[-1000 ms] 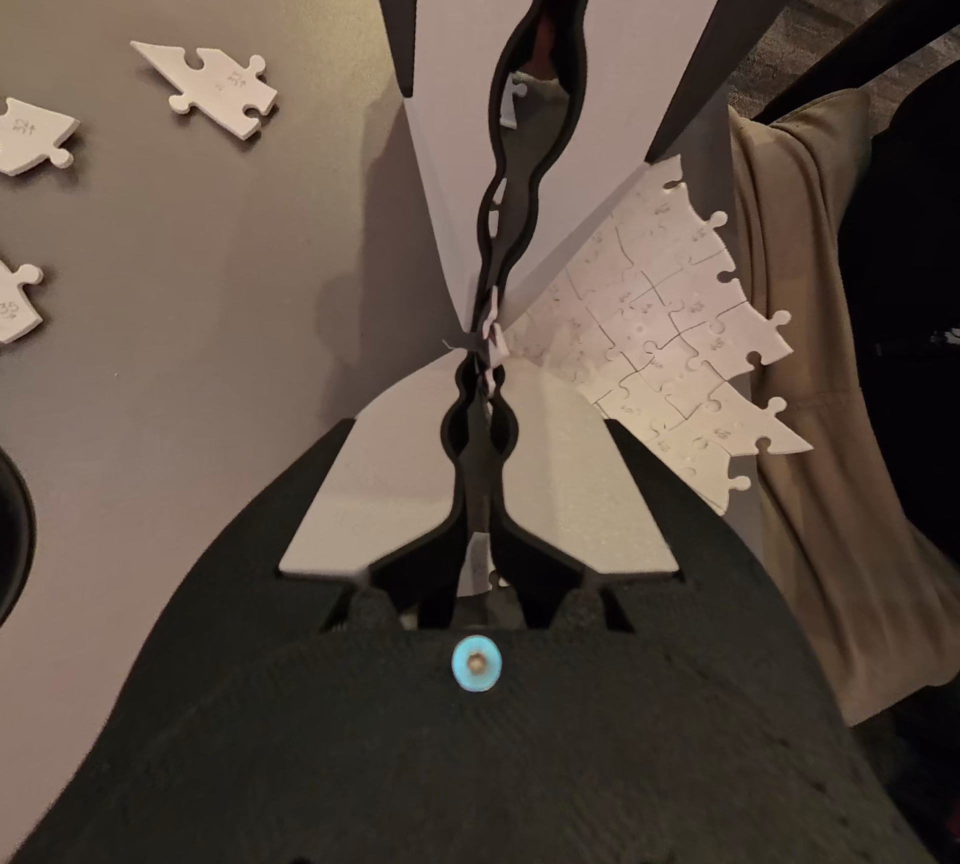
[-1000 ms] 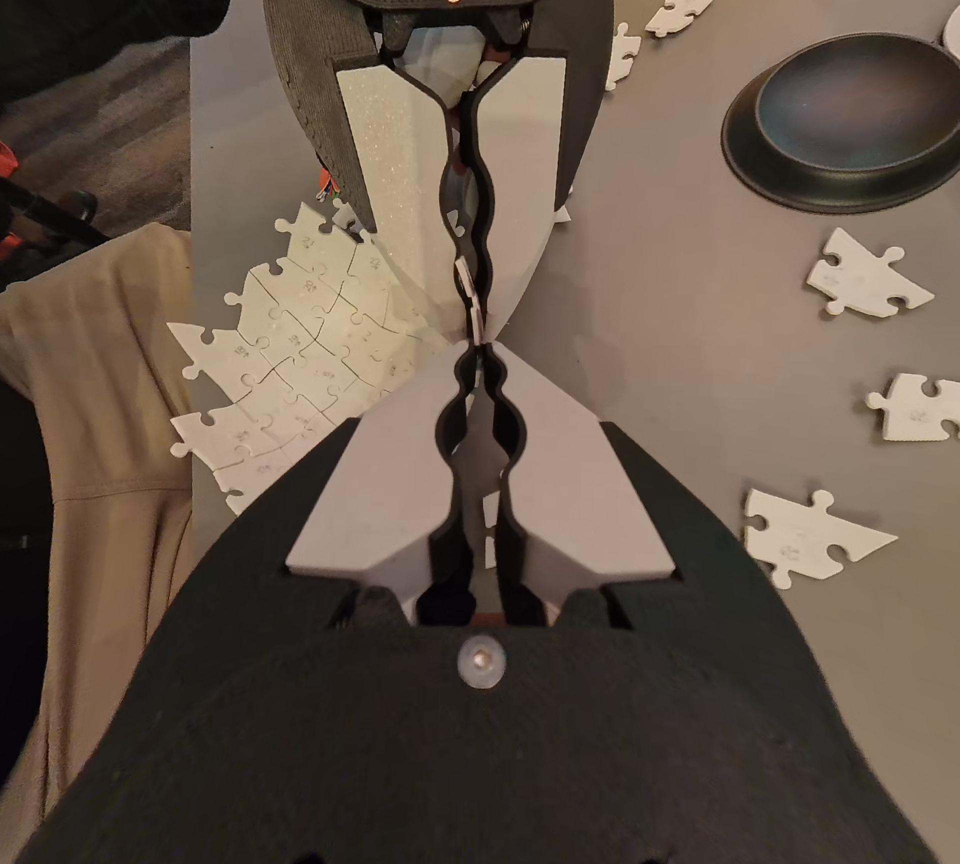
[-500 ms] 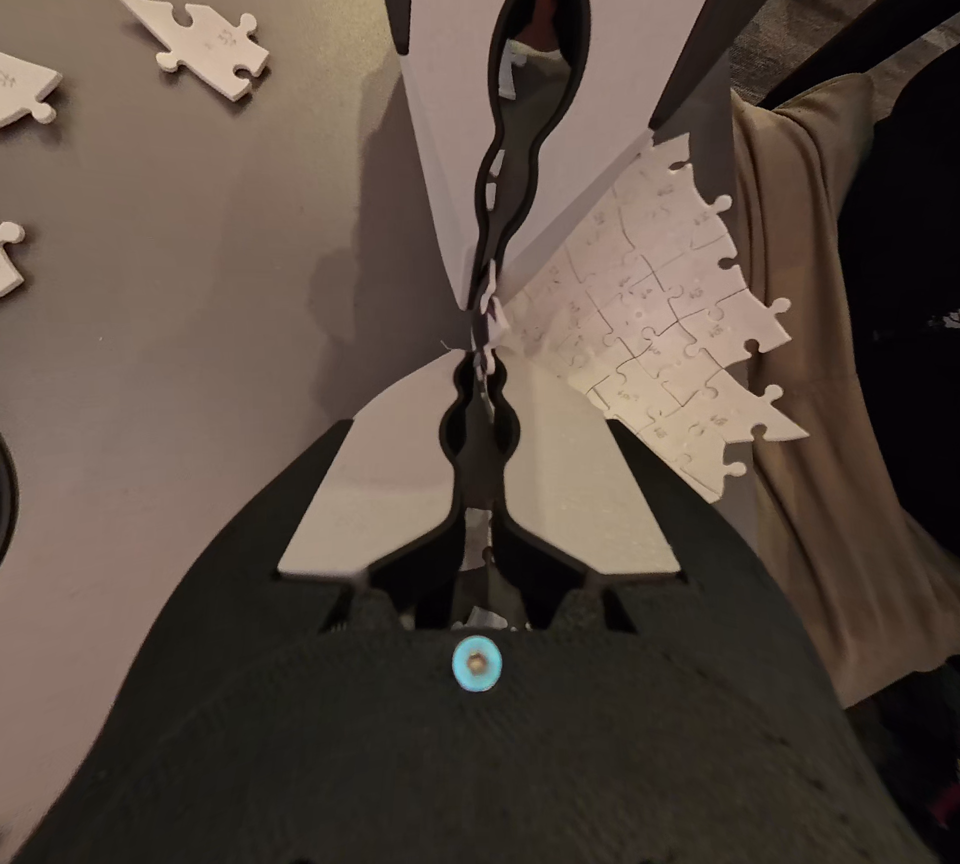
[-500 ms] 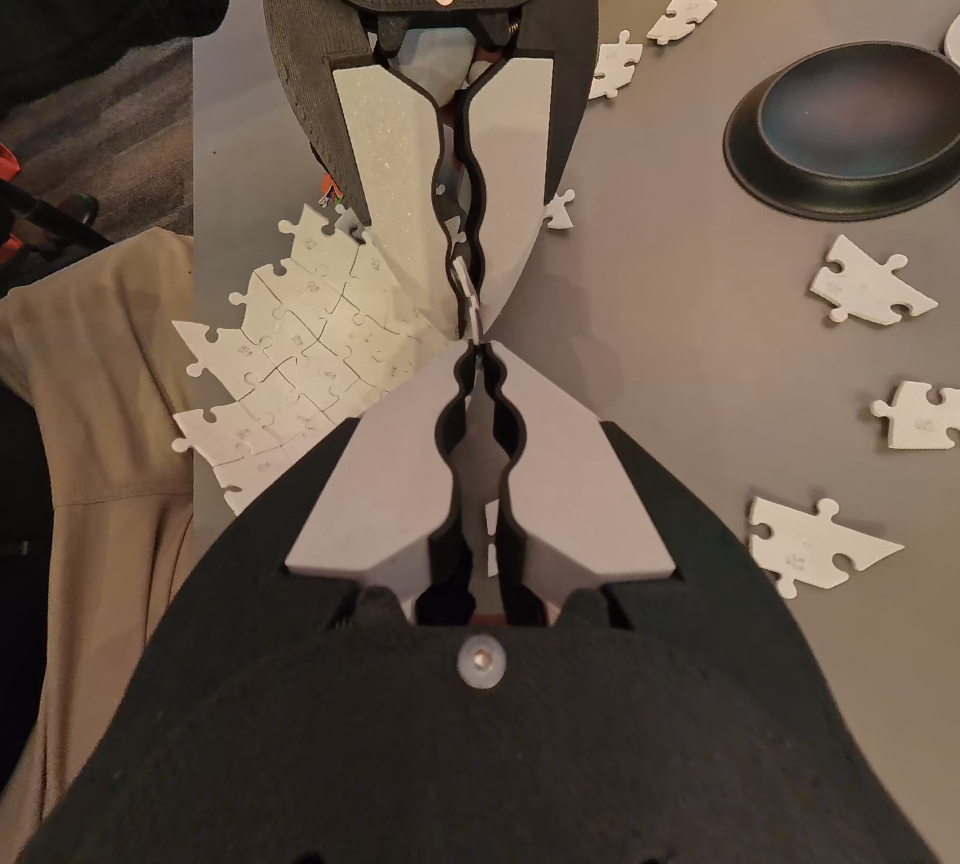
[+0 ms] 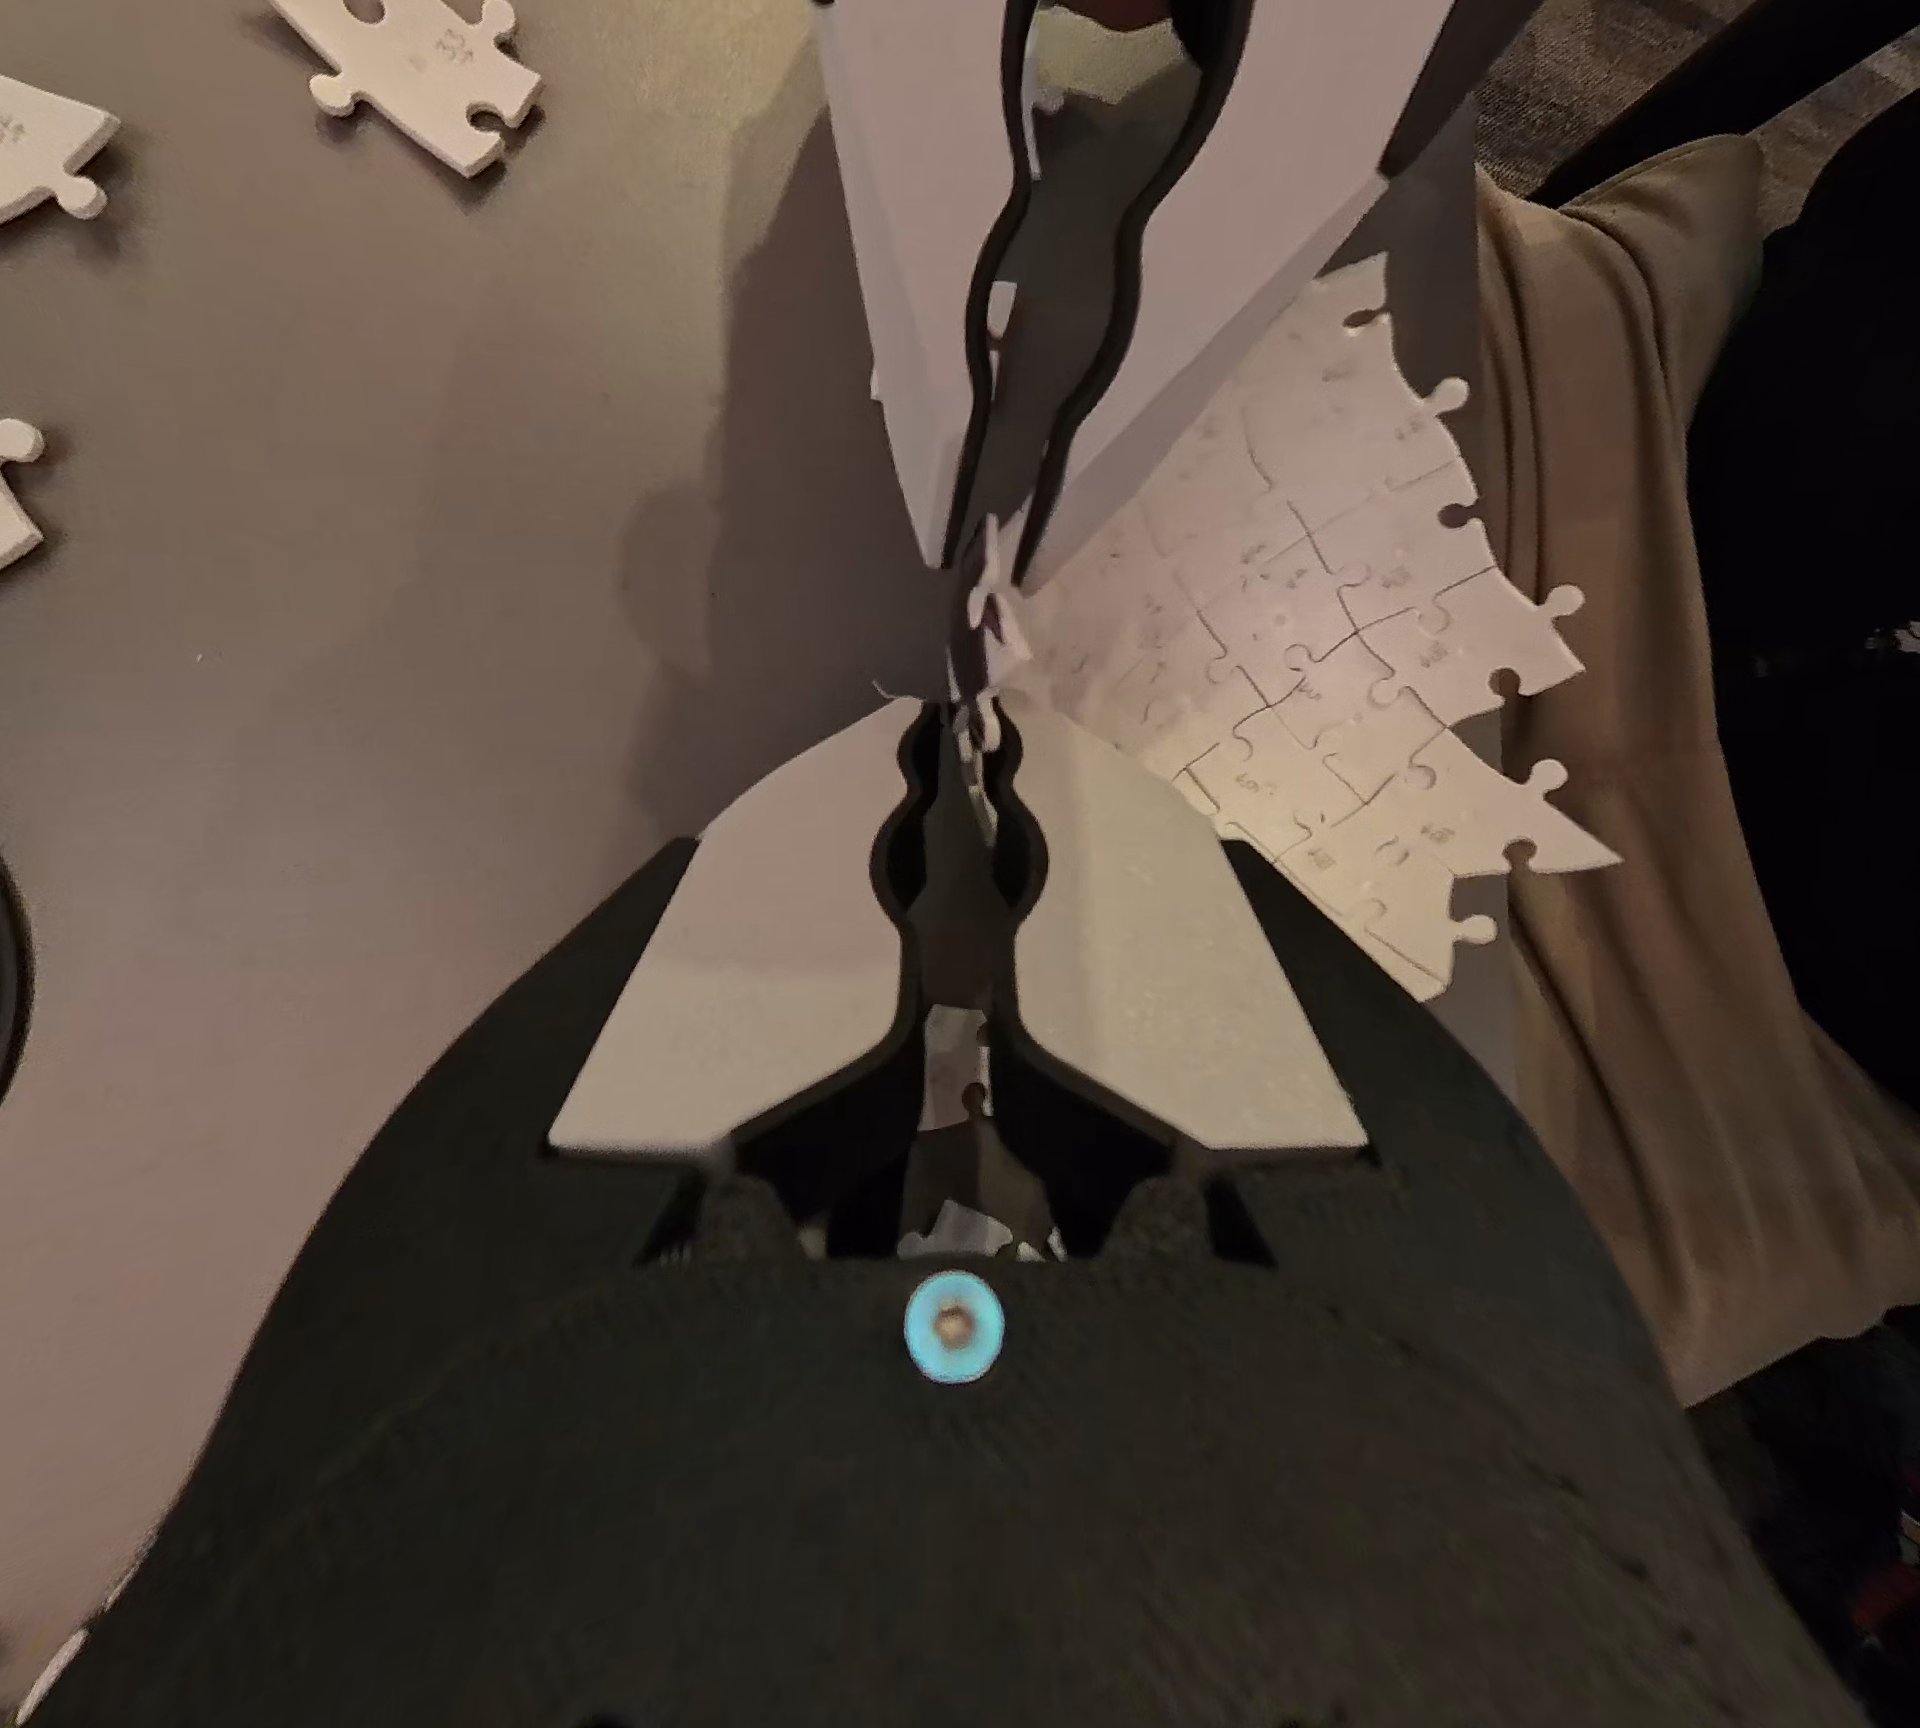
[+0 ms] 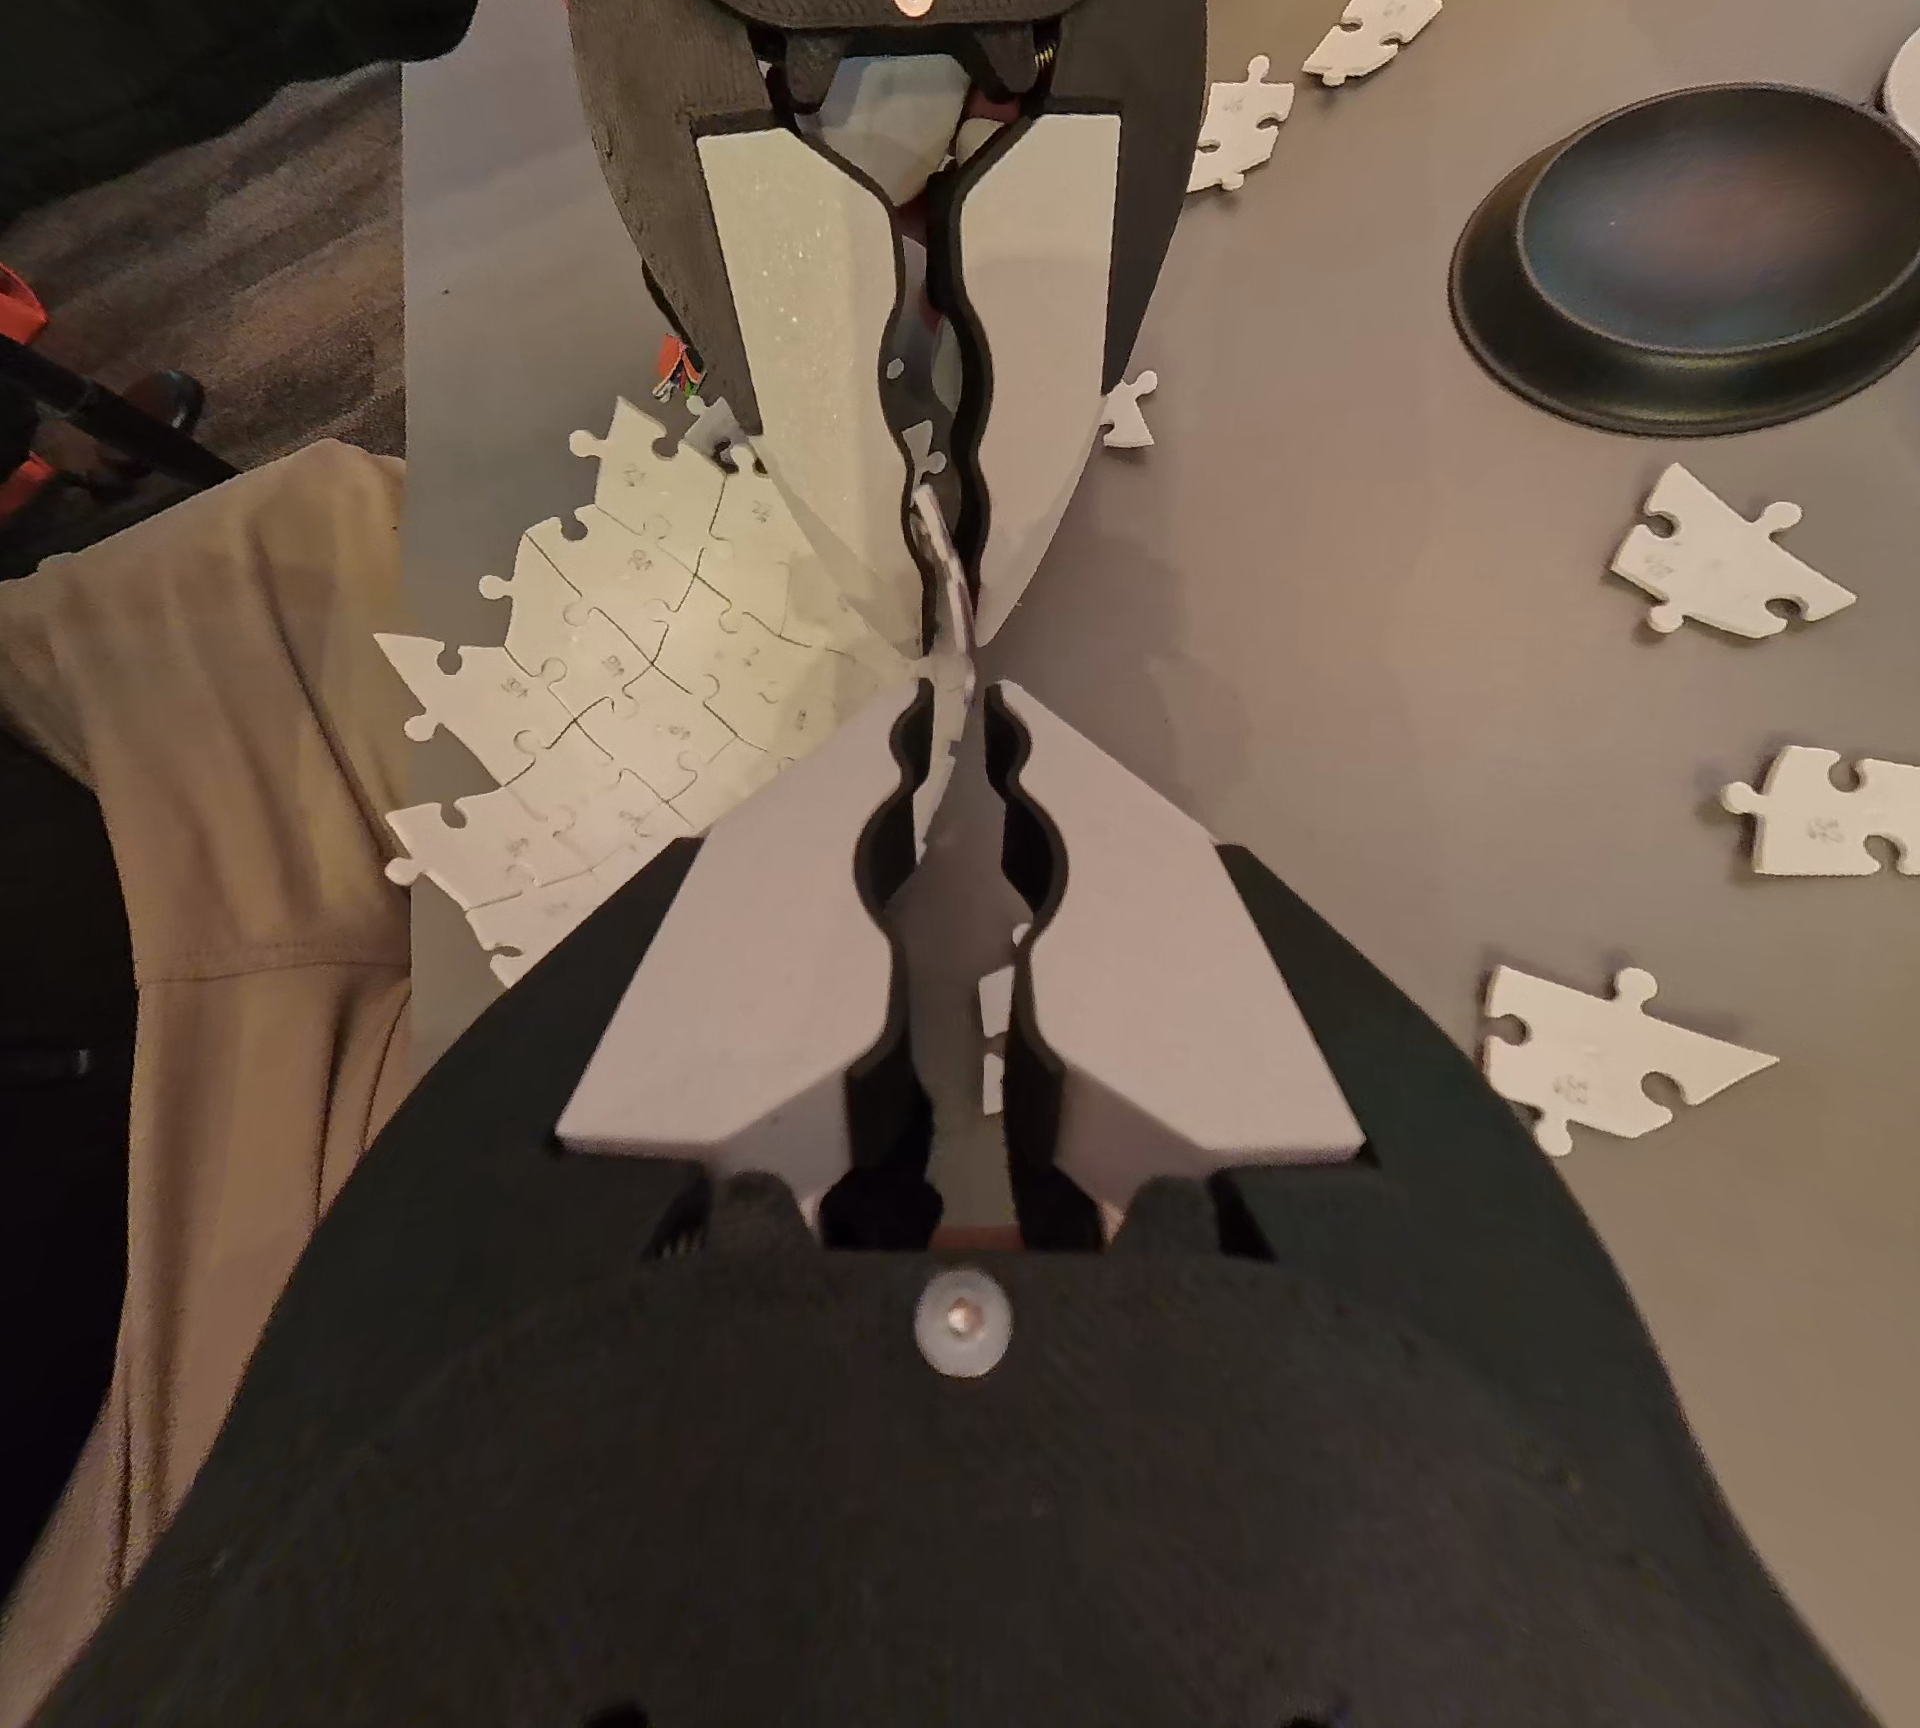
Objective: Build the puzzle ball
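We see left gripper and right gripper tip to tip above table. Joined puzzle section lies left of them at table edge. Loose pieces lie right, bowl behind those.

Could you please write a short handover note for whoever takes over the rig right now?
Left gripper: shut on the curved white assembled puzzle section, held over the grey table's edge.
Right gripper: jaws slightly parted around the same section's edge; whether it grips is unclear.
Loose white puzzle pieces lie on the table beside a black bowl.
Done: one multi-piece shell section joined.
Left: fit the remaining loose pieces and close the ball.
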The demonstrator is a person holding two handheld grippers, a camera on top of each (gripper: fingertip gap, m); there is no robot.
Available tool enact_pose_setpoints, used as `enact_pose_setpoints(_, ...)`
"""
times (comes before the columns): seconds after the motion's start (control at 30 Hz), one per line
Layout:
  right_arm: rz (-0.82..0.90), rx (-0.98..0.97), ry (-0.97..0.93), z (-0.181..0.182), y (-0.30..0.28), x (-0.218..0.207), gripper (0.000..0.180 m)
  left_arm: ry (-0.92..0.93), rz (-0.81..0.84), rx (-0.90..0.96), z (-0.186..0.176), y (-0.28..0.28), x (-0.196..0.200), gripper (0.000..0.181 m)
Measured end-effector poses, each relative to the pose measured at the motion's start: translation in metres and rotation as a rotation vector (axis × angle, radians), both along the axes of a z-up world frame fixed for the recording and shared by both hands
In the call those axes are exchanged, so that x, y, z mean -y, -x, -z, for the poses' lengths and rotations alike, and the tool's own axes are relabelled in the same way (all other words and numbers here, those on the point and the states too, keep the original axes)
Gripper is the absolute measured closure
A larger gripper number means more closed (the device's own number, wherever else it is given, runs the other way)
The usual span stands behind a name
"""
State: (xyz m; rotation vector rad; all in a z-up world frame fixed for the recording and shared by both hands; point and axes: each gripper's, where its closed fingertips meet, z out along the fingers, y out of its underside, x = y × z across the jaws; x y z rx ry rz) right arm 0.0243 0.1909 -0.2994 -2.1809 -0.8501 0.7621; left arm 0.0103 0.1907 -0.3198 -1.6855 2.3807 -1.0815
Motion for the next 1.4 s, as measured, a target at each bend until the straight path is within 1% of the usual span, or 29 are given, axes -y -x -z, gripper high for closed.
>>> enact_pose_setpoints(0.27,0.023,-0.017,-0.012,-0.012,-0.012,0.003,0.168,0.004,-0.028,0.02,-0.004,0.003,-0.002,0.163)
enact_pose_setpoints(0.37,0.04,-0.041,-0.027,-0.022,-0.018,0.005,0.166,-0.008,-0.047,0.03,-0.007,0.006,-0.005,0.159)
enact_pose_setpoints(0.6,0.149,-0.06,-0.081,-0.045,-0.058,0.006,0.165,-0.051,-0.123,0.119,-0.034,0.02,-0.016,0.15)
enact_pose_setpoints(0.73,0.192,0.04,-0.063,-0.034,-0.081,0.01,0.16,-0.098,-0.209,0.215,-0.059,0.033,-0.025,0.147)
enact_pose_setpoints(0.97,0.211,0.088,-0.043,-0.025,-0.09,0.021,0.159,-0.153,-0.383,0.361,-0.093,0.073,-0.032,0.14)
enact_pose_setpoints(1.13,0.22,0.15,-0.007,-0.016,-0.099,0.05,0.156,-0.146,-0.457,0.442,-0.105,0.104,-0.015,0.143)
enact_pose_setpoints(1.27,0.236,0.195,0.044,-0.005,-0.108,0.087,0.156,-0.174,-0.603,0.496,-0.104,0.123,-0.019,0.143)
enact_pose_setpoints(1.33,0.273,0.204,0.065,0.002,-0.116,0.103,0.156,-0.14,-0.684,0.54,-0.104,0.131,-0.019,0.147)
enact_pose_setpoints(1.4,0.323,0.22,0.078,0.009,-0.127,0.117,0.155,-0.158,-0.729,0.523,-0.095,0.14,-0.019,0.147)
